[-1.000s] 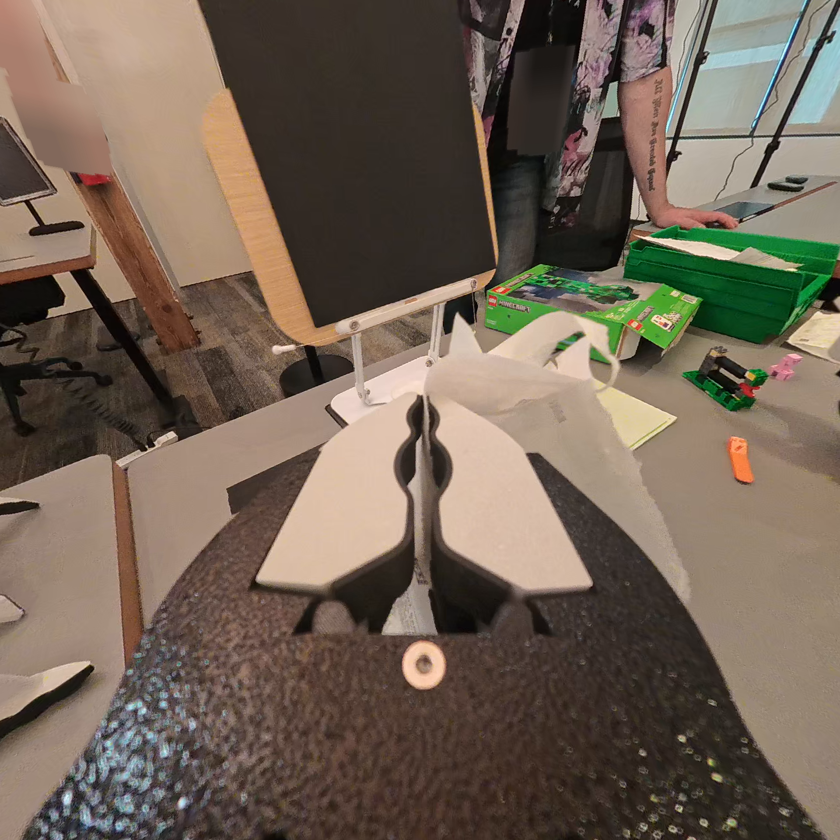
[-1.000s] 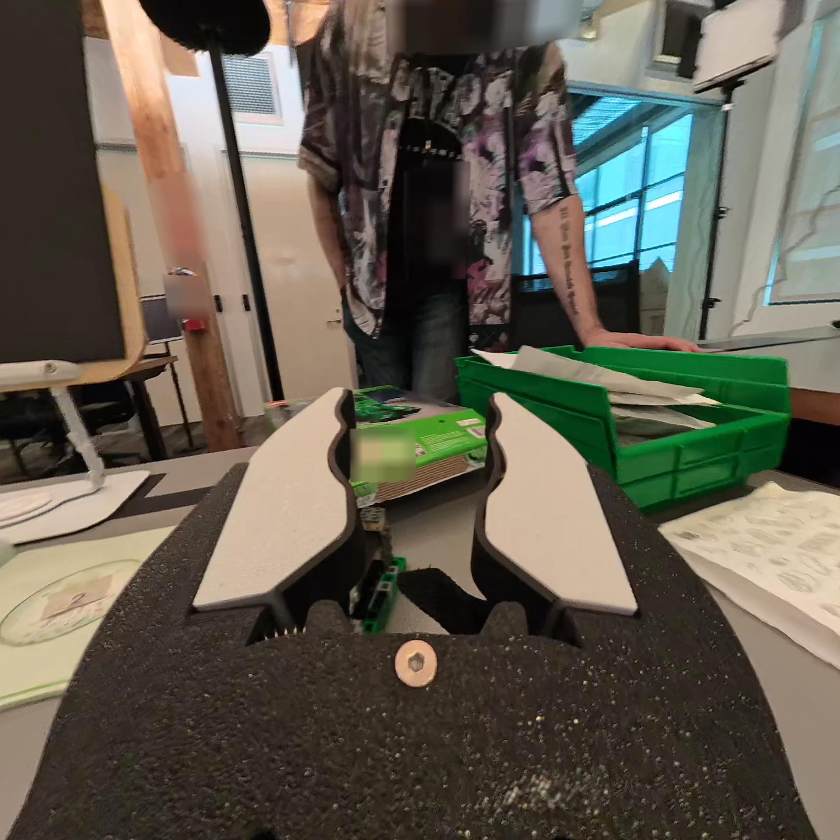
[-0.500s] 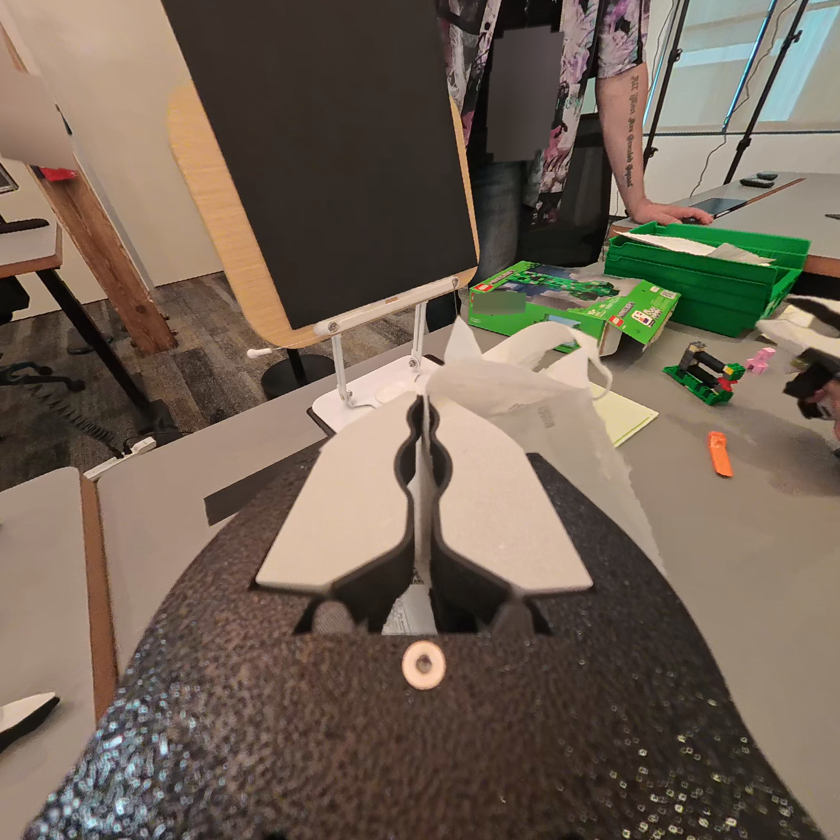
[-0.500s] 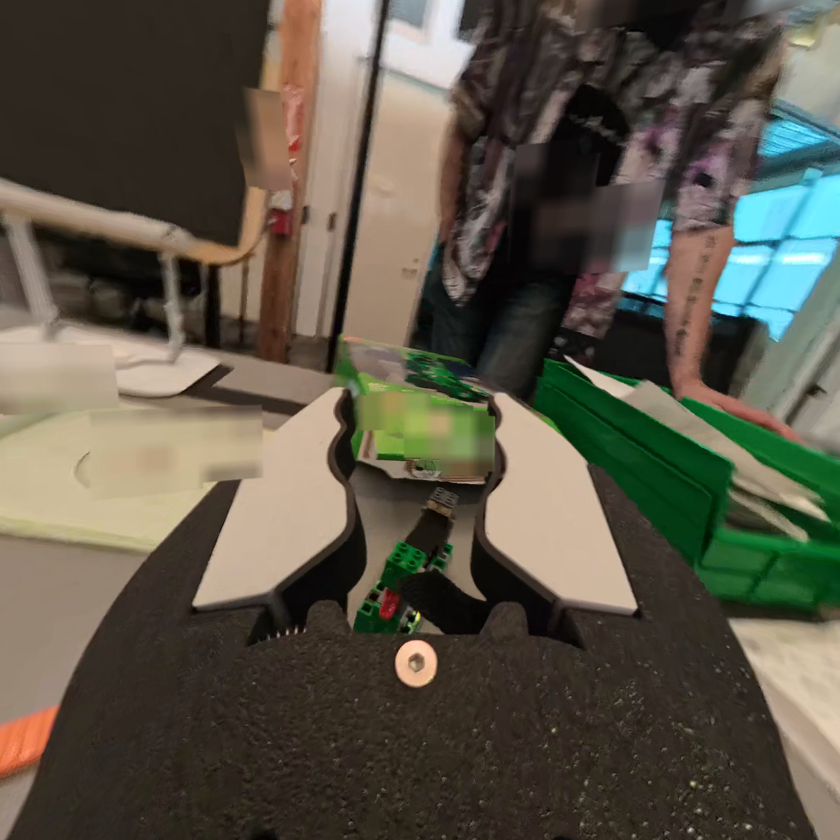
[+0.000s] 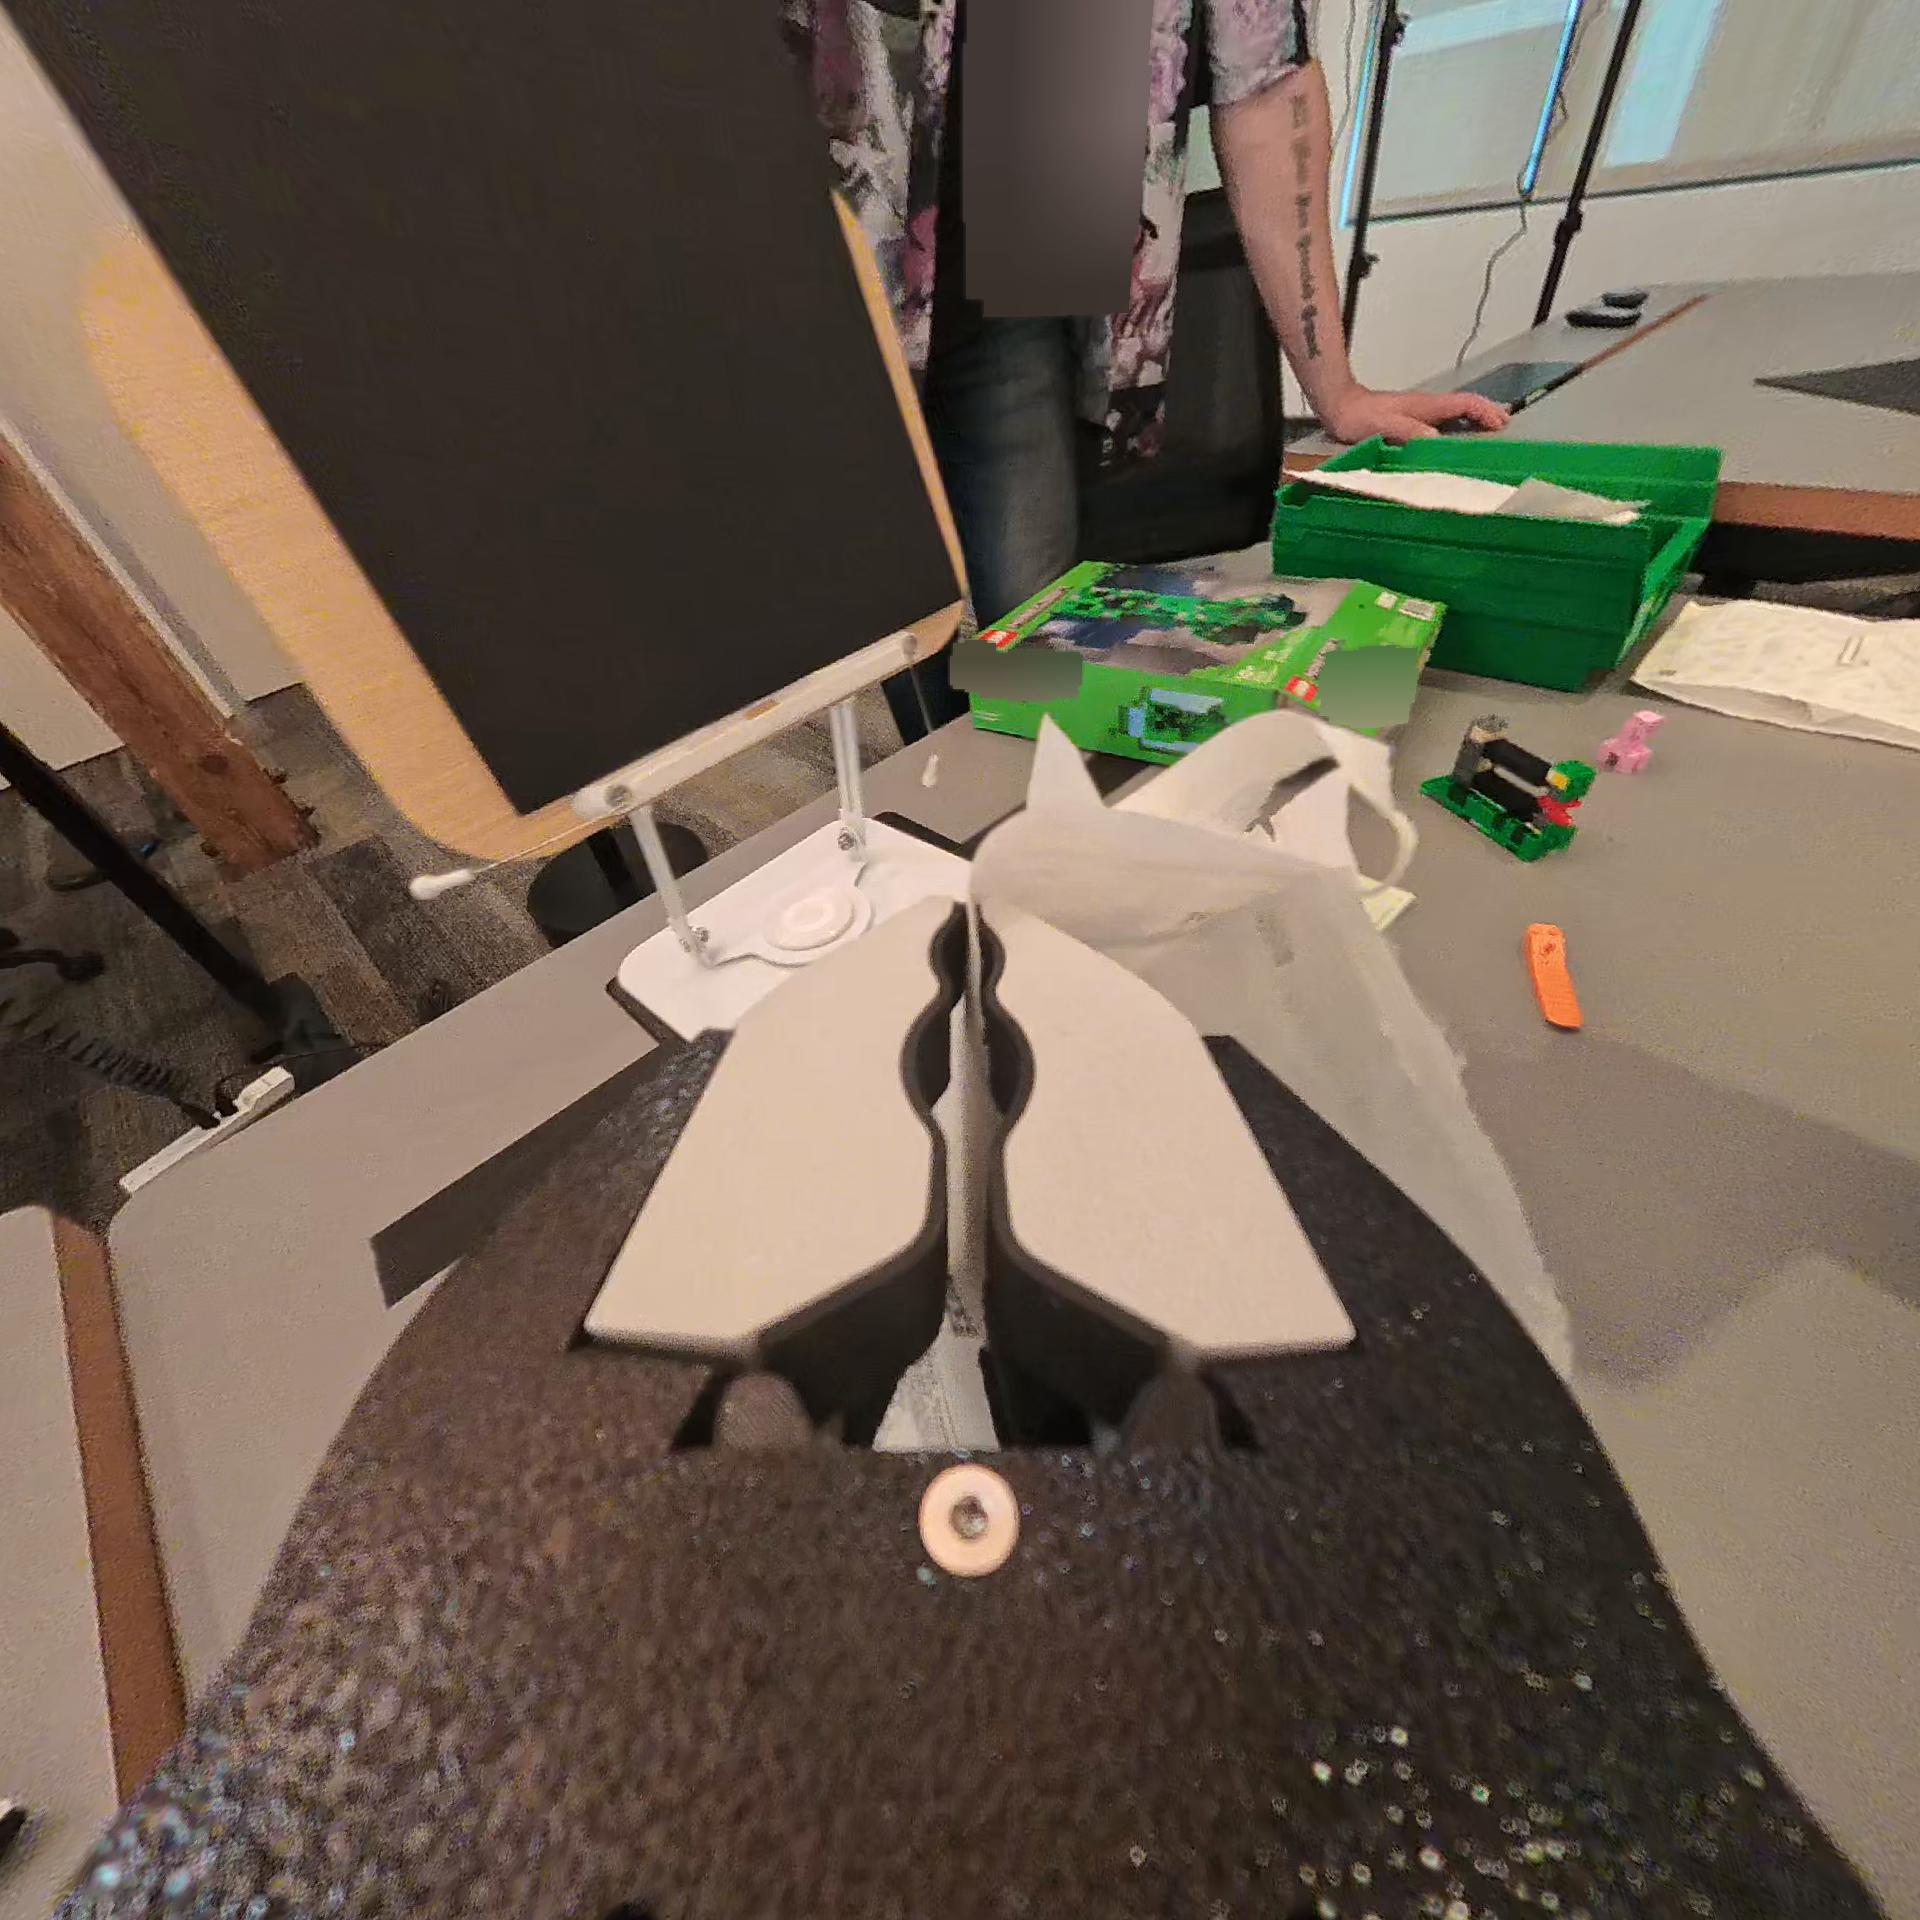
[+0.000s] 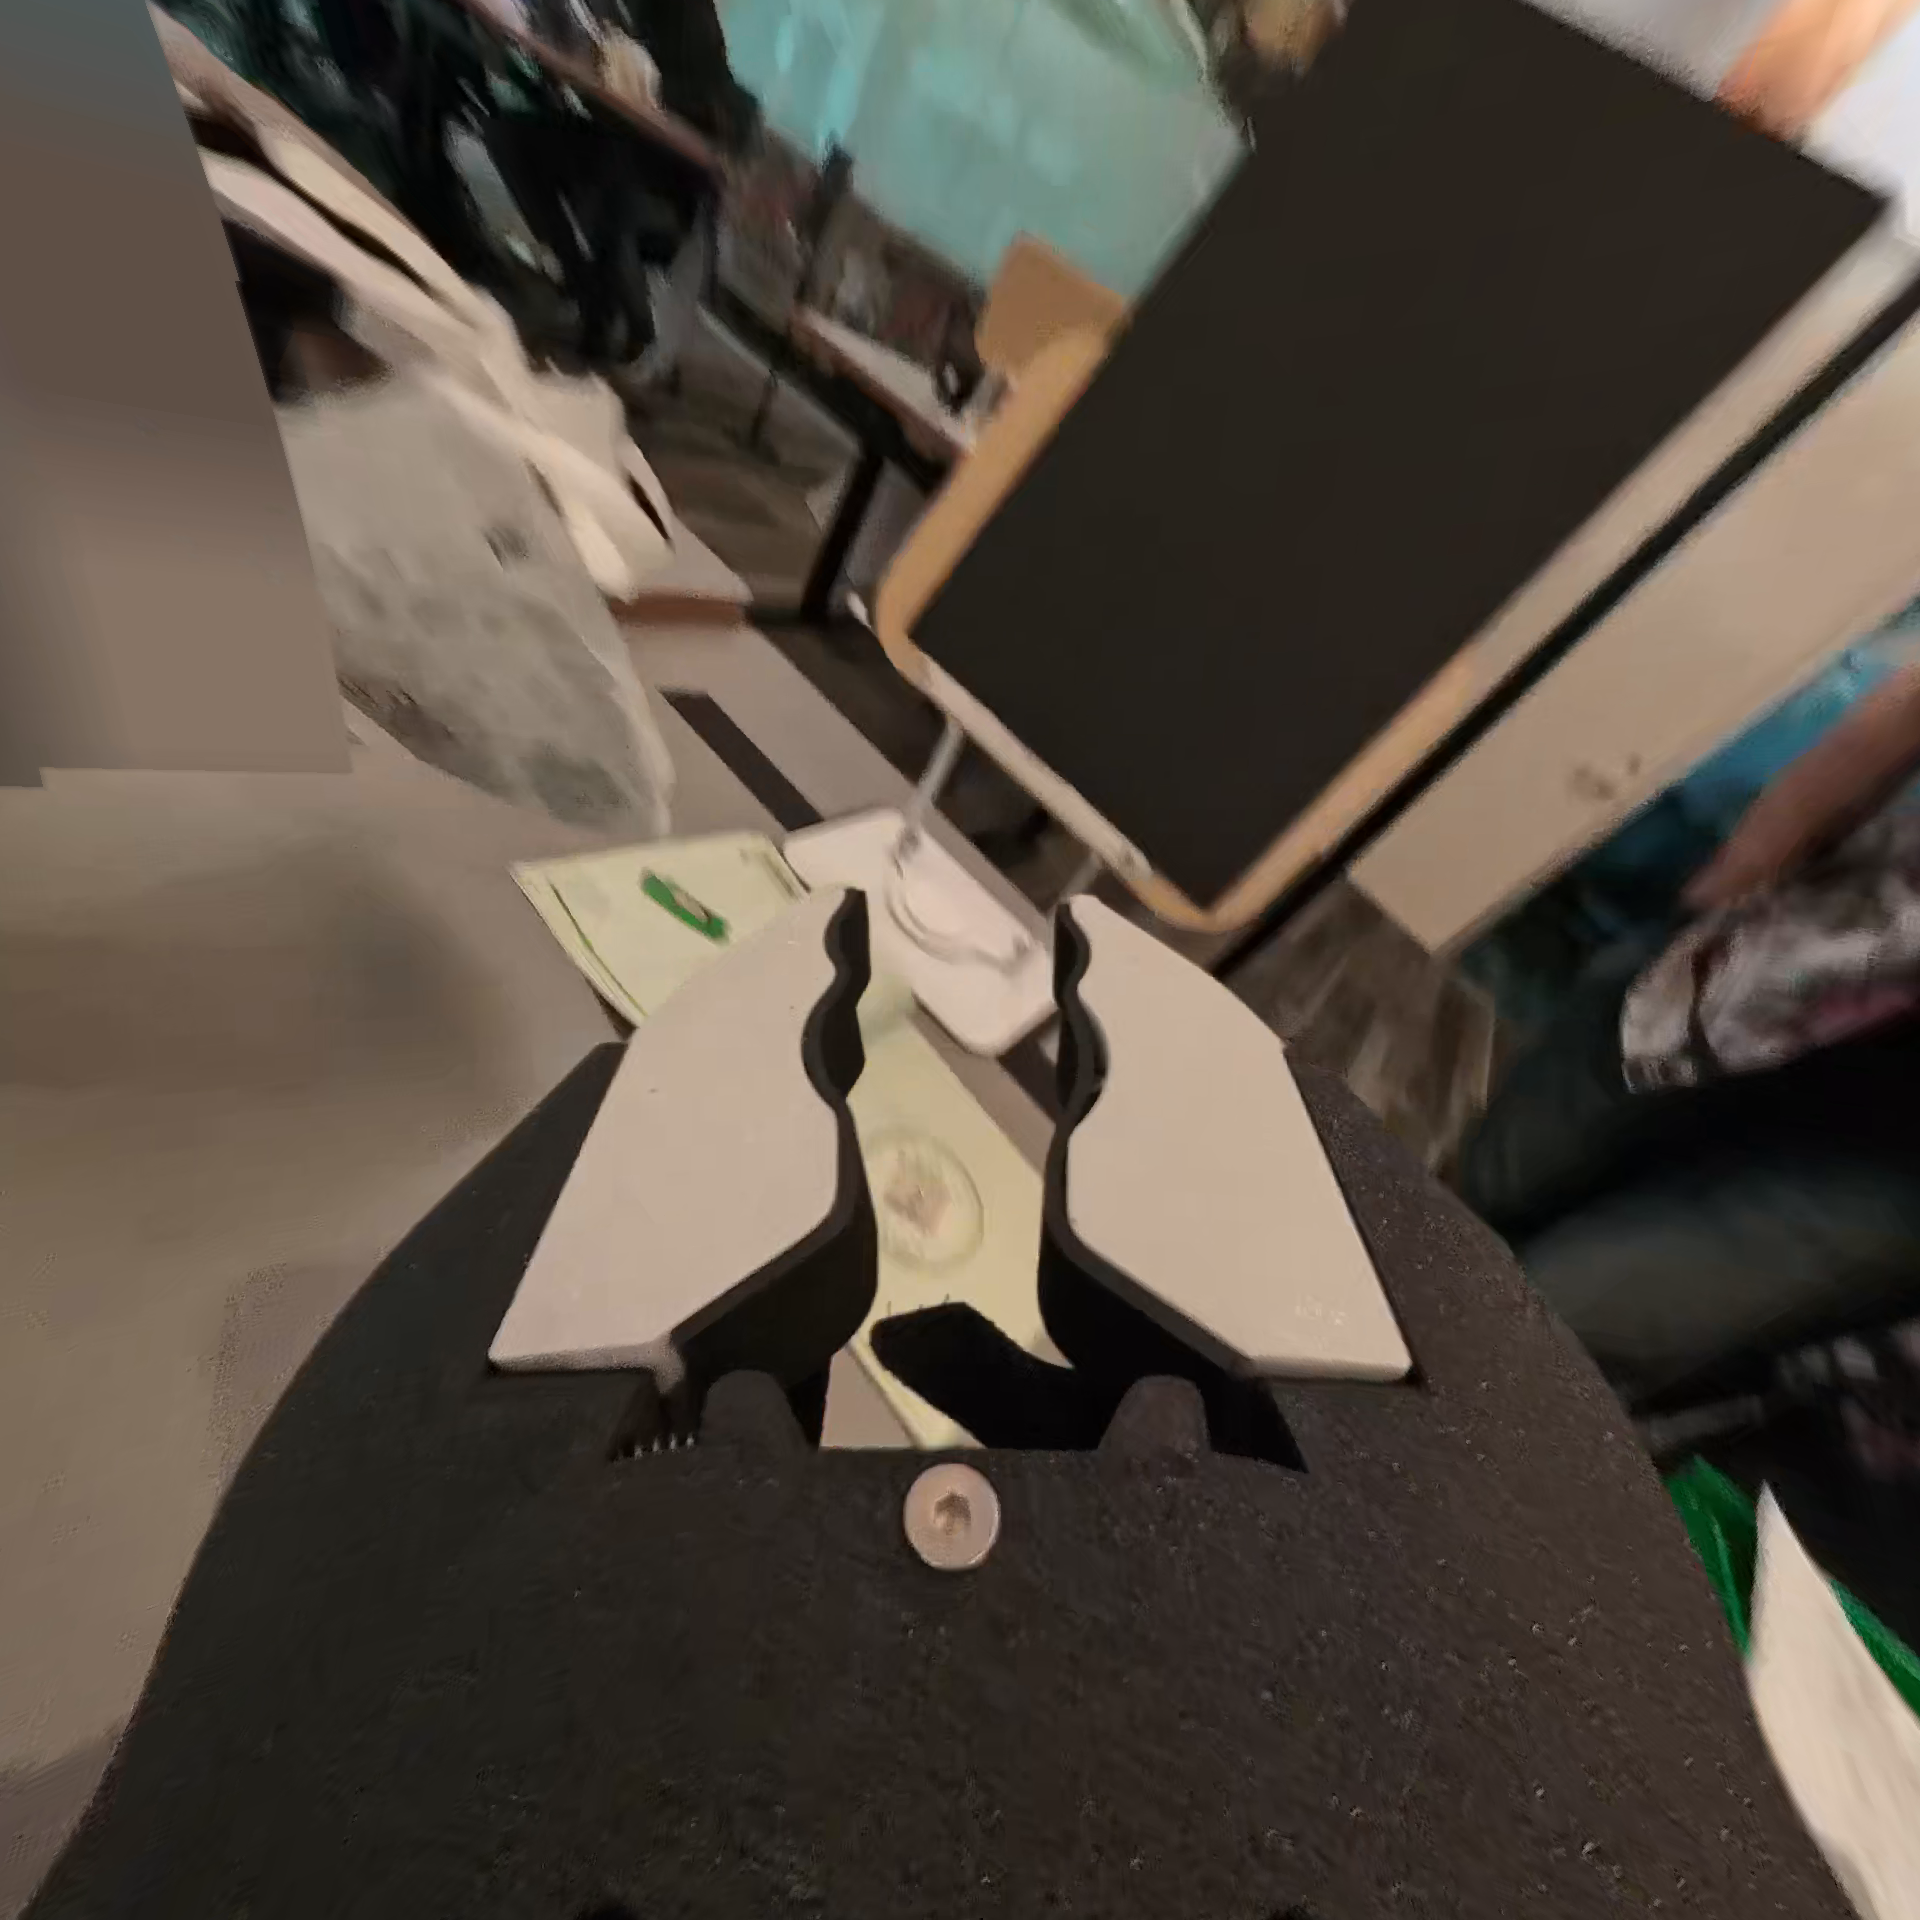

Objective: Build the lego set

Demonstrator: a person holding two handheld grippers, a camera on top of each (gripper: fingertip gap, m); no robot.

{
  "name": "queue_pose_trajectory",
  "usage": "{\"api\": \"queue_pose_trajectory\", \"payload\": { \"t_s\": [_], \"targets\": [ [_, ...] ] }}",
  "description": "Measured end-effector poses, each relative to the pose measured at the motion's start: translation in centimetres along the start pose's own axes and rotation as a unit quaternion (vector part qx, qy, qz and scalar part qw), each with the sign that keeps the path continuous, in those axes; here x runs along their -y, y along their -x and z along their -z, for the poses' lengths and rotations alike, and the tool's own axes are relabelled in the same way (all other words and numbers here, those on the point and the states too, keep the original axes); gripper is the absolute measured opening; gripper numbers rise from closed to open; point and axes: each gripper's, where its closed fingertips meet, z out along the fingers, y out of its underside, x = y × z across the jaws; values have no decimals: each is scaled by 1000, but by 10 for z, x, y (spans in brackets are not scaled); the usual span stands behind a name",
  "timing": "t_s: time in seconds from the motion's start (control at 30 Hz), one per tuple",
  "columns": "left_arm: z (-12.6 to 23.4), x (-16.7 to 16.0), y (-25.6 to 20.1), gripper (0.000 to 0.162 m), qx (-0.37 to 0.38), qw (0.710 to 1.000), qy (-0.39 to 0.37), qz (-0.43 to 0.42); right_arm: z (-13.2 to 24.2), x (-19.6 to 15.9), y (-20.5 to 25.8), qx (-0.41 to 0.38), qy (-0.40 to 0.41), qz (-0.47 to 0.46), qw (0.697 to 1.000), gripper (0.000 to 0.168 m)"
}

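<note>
My left gripper (image 5: pixel 971 920) is shut on a white paper bag (image 5: pixel 1226 914) and holds it above the grey table (image 5: pixel 1714 1091). The bag also shows, blurred, at the left of the right wrist view (image 6: pixel 488 665). A small green and black lego build (image 5: pixel 1512 784) stands on the table to the right, with a pink piece (image 5: pixel 1631 740) beside it and an orange brick separator (image 5: pixel 1551 975) nearer. My right gripper (image 6: pixel 961 909) is open and empty, above a pale green instruction booklet (image 6: pixel 665 925).
A dark tablet on a white stand (image 5: pixel 499 395) stands at the table's far edge; it also shows in the right wrist view (image 6: pixel 1371 499). A green lego box (image 5: pixel 1195 665), a green bin (image 5: pixel 1486 571) and paper sheets (image 5: pixel 1787 665) lie at the back right. A person (image 5: pixel 1060 312) stands behind the table.
My right gripper has swung left, away from the lego build and the green bin, and now faces the tablet stand and booklet. My left gripper has kept its hold on the bag and shifted slightly.
</note>
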Motion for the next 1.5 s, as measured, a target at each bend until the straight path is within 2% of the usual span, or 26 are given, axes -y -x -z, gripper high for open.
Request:
{"api": "queue_pose_trajectory", "payload": {
  "t_s": [0.13, 0.27, 0.47, 0.6, 0.7, 0.77, 0.9, 0.97, 1.03, 1.1, 1.2, 1.23, 1.3, 1.4, 1.5],
  "targets": [
    [-7, 4, -17, 0, 37, 999, 38, 0, -11, 48, 41, 18, -110, 23, 994, 31],
    [-17, 7, -48, 0, 56, 996, 62, 30, -11, 64, 39, -12, -193, 14, 981, 26],
    [-29, 27, -84, 0, 76, 994, 83, 10, -27, 58, 51, -10, -211, 21, 977, 21],
    [-39, 47, -100, 0, 77, 994, 78, -14, -24, 56, 35, -99, -254, 5, 962, 7],
    [-47, 52, -108, 0, 79, 993, 81, -28, -27, 48, 26, -146, -277, -62, 948, 10],
    [-48, 52, -109, 0, 83, 993, 80, -29, -31, 44, 28, -158, -274, -70, 946, 8],
    [-48, 44, -98, 0, 99, 991, 86, -32, -29, 39, 25, -152, -280, -70, 946, 6],
    [-47, 33, -82, 0, 110, 988, 105, -35, -26, 22, 14, -147, -259, -69, 952, 8],
    [-46, 18, -65, 0, 133, 981, 129, -60, -27, 6, 16, -100, -250, -90, 959, 11],
    [-52, 7, -64, 0, 114, 981, 129, -90, -32, -5, 28, -58, -243, -97, 964, 11],
    [-58, -23, -58, 0, 102, 971, 147, -156, -47, -22, 43, -8, -222, -115, 968, 17],
    [-59, -33, -58, 0, 93, 971, 154, -159, -53, -27, 46, 14, -223, -139, 965, 19],
    [-59, -43, -56, 0, 78, 974, 145, -155, -66, -40, 54, 69, -229, -197, 951, 32],
    [-53, -35, -53, 0, 39, 986, 108, -118, -87, -64, 75, 149, -220, -251, 931, 61],
    [-42, -4, -55, 0, -37, 997, 49, -54, -103, -77, 88, 179, -258, -327, 891, 85]
  ]
}}
